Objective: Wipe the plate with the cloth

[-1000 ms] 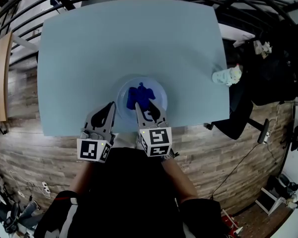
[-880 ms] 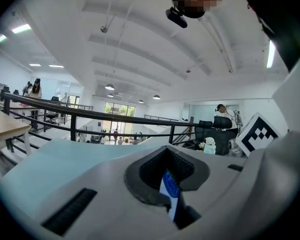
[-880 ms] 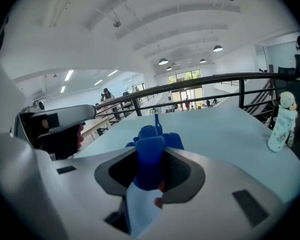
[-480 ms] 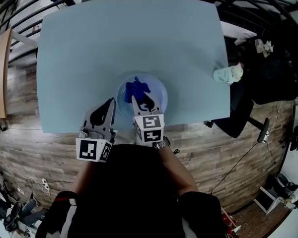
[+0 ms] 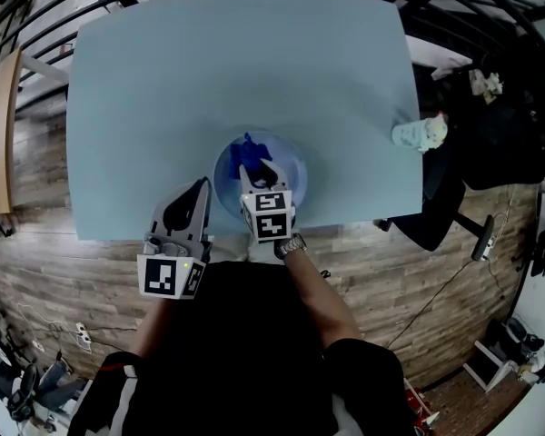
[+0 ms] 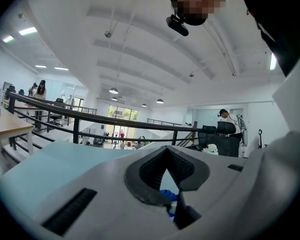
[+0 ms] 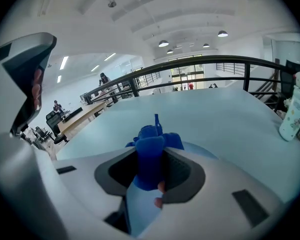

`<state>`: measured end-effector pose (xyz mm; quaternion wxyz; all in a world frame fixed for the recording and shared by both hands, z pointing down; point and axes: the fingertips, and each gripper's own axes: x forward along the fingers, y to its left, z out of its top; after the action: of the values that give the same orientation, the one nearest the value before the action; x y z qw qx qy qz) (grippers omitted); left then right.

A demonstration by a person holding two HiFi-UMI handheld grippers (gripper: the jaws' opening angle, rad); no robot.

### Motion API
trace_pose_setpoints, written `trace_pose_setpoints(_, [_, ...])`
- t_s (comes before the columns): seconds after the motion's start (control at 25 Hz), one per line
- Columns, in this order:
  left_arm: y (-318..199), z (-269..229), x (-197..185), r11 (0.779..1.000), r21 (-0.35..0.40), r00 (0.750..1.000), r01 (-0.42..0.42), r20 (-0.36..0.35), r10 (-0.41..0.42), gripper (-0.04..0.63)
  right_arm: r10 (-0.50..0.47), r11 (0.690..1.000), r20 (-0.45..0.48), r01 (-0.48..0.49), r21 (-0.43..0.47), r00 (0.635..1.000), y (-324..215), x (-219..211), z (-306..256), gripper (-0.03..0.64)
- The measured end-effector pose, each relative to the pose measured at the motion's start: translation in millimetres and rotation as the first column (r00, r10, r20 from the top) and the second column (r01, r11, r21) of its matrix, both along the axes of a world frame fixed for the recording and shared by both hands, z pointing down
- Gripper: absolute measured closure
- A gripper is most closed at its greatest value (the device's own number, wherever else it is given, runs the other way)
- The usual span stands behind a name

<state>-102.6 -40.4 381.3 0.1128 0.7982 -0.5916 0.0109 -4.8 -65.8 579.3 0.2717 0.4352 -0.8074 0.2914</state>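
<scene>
blue cloth (image 5: 247, 154) bunched on the pale blue plate (image 5: 294, 169), near the front edge of the light blue table (image 5: 209, 71). clamped between the jaws of the right gripper (image 5: 256, 169). just left of the plate, left gripper (image 5: 202, 191), jaws together on nothing.

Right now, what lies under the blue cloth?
The pale blue plate lies under the blue cloth, which the right gripper pinches. The plate's rim shows around the cloth; the part beneath the cloth and the gripper is covered.
</scene>
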Motion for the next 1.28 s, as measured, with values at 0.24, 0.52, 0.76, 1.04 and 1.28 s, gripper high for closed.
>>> trace_pose_setpoints(0.24, [0.1,-1.5,-1.0,1.0,0.0,1.0,0.006,-0.001,-0.006,0.595,-0.022,0.999,-0.03,0.021,-0.039,0.999,-4.0,-6.1,26.1,0.499])
trace_pose_setpoints(0.52, [-1.5,-0.7,4.7,1.0,-0.001,1.0,0.002,-0.02,-0.002,0.595,-0.001,0.995,-0.067,-0.006,-0.103,0.998,-4.6,-3.6,44.3,0.499])
trace_pose_setpoints(0.76, [-4.4,-3.2,4.0,1.0,0.012,1.0,0.002,-0.027,-0.002,0.595,-0.028,0.992,-0.076,0.019,-0.122,0.997,-4.3,-10.8,51.1,0.499])
trace_pose_setpoints(1.04, [-7.5,0.2,0.1,1.0,0.01,1.0,0.01,-0.026,-0.01,0.595,-0.048,0.987,-0.094,0.033,-0.157,0.994,-2.2,-15.0,62.0,0.499])
trace_pose_setpoints(1.28, [-9.7,4.7,-3.0,1.0,-0.009,1.0,0.014,-0.024,-0.015,0.595,-0.048,0.984,-0.107,0.029,-0.174,0.993,-5.3,-15.0,66.6,0.499])
